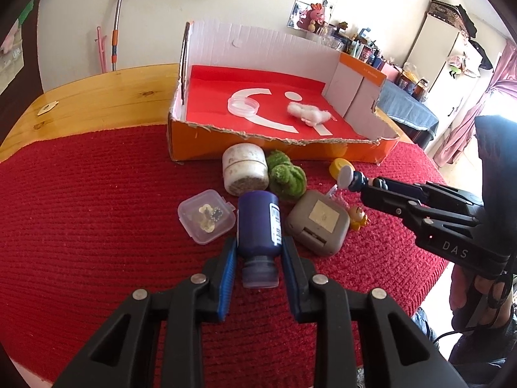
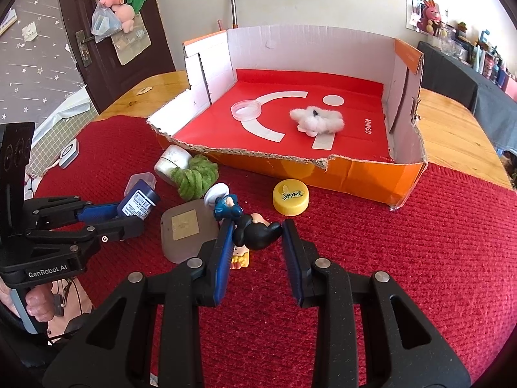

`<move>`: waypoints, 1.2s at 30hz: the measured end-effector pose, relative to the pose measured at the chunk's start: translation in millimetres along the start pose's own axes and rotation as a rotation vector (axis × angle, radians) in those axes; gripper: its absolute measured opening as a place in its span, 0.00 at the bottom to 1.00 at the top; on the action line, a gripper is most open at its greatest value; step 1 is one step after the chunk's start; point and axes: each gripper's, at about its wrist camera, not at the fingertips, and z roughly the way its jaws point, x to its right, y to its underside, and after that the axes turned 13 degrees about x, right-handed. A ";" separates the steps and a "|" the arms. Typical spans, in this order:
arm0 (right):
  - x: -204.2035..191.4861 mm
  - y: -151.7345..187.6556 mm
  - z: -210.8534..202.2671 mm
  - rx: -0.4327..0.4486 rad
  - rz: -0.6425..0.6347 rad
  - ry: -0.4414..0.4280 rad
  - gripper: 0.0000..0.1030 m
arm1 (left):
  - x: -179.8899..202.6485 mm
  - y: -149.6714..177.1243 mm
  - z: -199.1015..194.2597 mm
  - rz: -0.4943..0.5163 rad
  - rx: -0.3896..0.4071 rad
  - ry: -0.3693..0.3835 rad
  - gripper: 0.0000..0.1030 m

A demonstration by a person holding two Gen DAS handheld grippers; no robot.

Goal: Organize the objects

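Your left tongs [image 1: 258,252] were clamped on the blue bottle [image 1: 258,223], pads on both sides, held low and level. Your right tongs [image 2: 257,236] were closed on the figurine [image 2: 255,231], angled inward toward the left.

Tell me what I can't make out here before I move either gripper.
- Blue bottle: label print too small in both views.
- Cartoon figurine: right wrist view leaves it unclear whether the right gripper actually pinches it; its lower body is hidden behind a finger.
- Small yellow toy: mostly hidden behind the grey case.
- Clear box: contents too small.
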 end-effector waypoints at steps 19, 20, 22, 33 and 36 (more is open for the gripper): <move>4.4 -9.2 -7.4 0.032 0.008 0.008 0.28 | 10.3 -27.6 -4.3 0.026 0.065 0.024 0.28; 4.6 -10.5 -8.4 0.036 0.008 0.009 0.28 | 11.8 -30.7 -4.7 0.032 0.072 0.025 0.28; 4.5 -13.5 -10.3 0.043 0.004 0.011 0.28 | 14.0 -35.5 -5.0 0.042 0.082 0.026 0.28; 4.4 -34.8 -15.0 0.069 -0.031 0.013 0.28 | 13.3 -66.9 3.1 0.049 0.107 0.040 0.28; 6.1 -43.8 -14.7 0.073 -0.048 0.019 0.28 | 13.9 -74.8 9.3 0.056 0.099 0.045 0.28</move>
